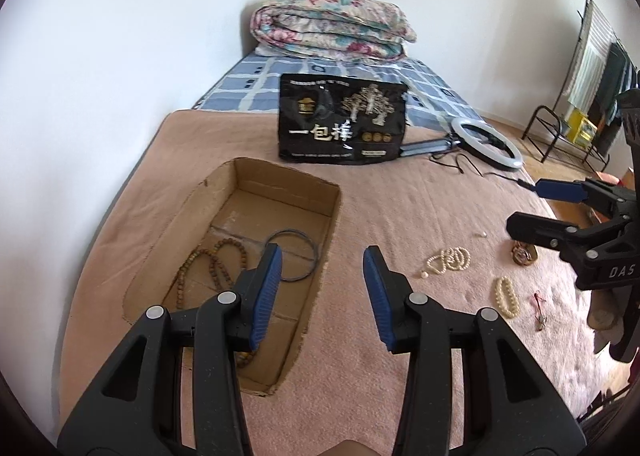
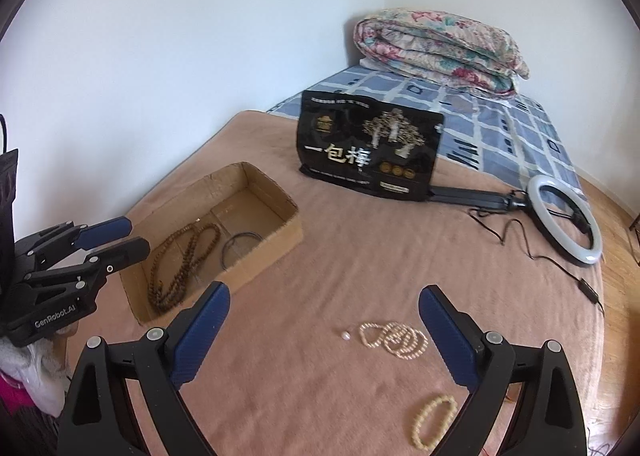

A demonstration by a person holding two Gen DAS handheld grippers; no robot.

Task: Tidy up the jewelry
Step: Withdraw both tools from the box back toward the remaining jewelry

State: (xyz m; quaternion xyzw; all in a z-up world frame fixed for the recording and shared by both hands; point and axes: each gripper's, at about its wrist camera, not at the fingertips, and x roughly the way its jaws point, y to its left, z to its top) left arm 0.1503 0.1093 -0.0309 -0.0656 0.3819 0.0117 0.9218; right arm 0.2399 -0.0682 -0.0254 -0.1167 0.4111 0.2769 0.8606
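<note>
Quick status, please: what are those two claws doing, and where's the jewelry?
Left gripper and right gripper open, empty. Brown beads and bangle in cardboard box; pearl necklace on blanket. Nothing blocking.

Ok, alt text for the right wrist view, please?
The open right gripper hovers over a pearl necklace and cream bead bracelet on a pink blanket. A cardboard box to the left holds brown beads and a dark bangle.
</note>
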